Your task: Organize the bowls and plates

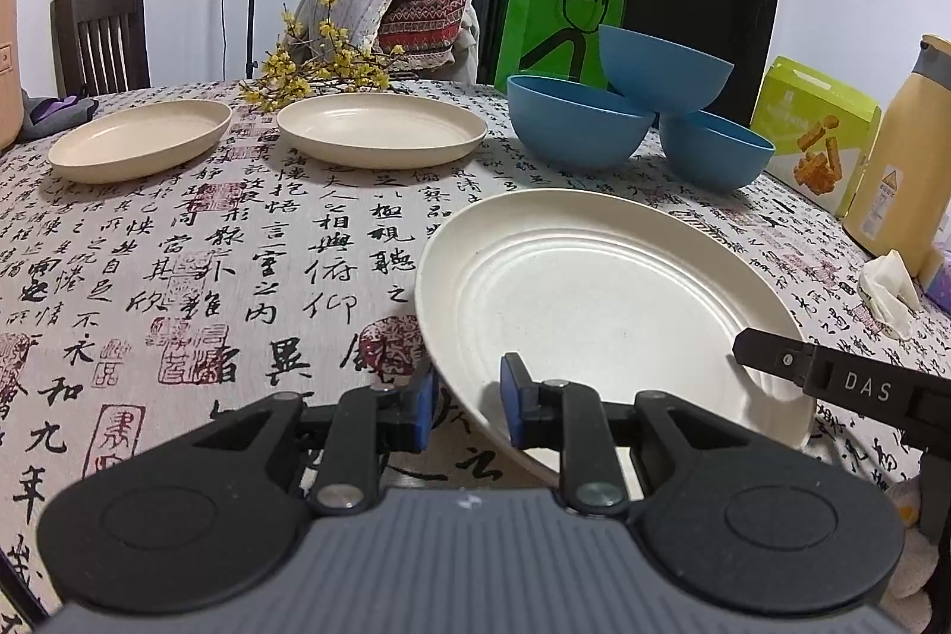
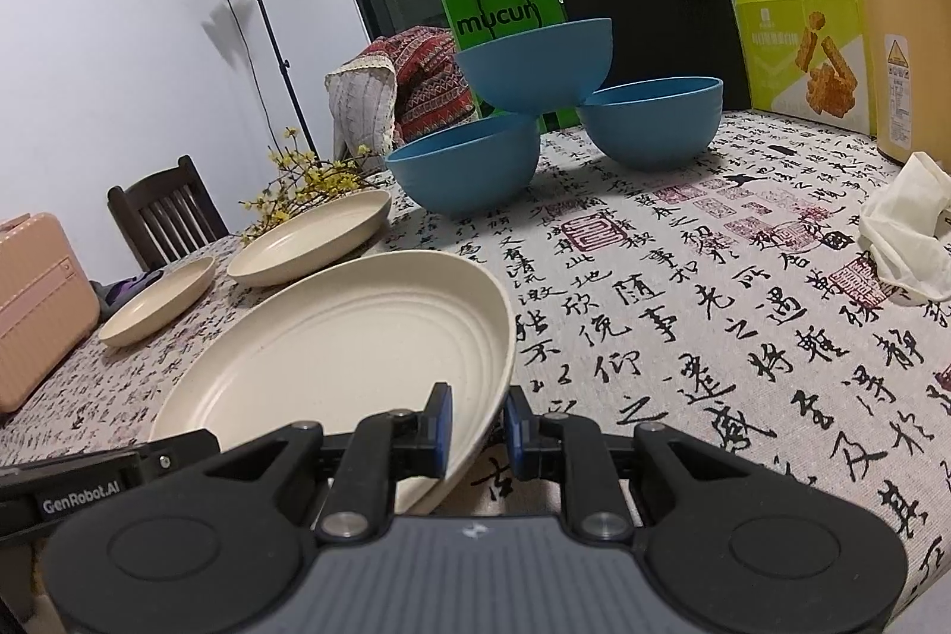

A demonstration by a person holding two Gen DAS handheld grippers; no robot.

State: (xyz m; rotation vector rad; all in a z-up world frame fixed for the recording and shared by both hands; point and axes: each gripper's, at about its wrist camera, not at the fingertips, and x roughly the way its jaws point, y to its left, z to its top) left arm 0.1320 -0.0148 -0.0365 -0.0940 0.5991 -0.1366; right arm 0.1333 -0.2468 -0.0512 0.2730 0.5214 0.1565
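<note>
A large cream plate (image 1: 600,295) lies near the table's front; it also shows in the right wrist view (image 2: 350,366). My left gripper (image 1: 466,405) straddles its near left rim, one pad under and one over, with a visible gap. My right gripper (image 2: 478,423) straddles its right rim the same way. Two smaller cream plates (image 1: 139,141) (image 1: 380,129) lie further back. Three blue bowls (image 1: 579,120) (image 1: 665,66) (image 1: 716,150) stand behind, one perched on the other two.
The table carries a calligraphy cloth (image 1: 238,277). A yellow flower sprig (image 1: 315,63), green bag (image 1: 561,16), black bag (image 1: 701,10), snack box (image 1: 817,135), yellow bottle (image 1: 903,147) and crumpled tissue (image 2: 903,230) ring the back and right. A pink case (image 2: 35,301) stands left.
</note>
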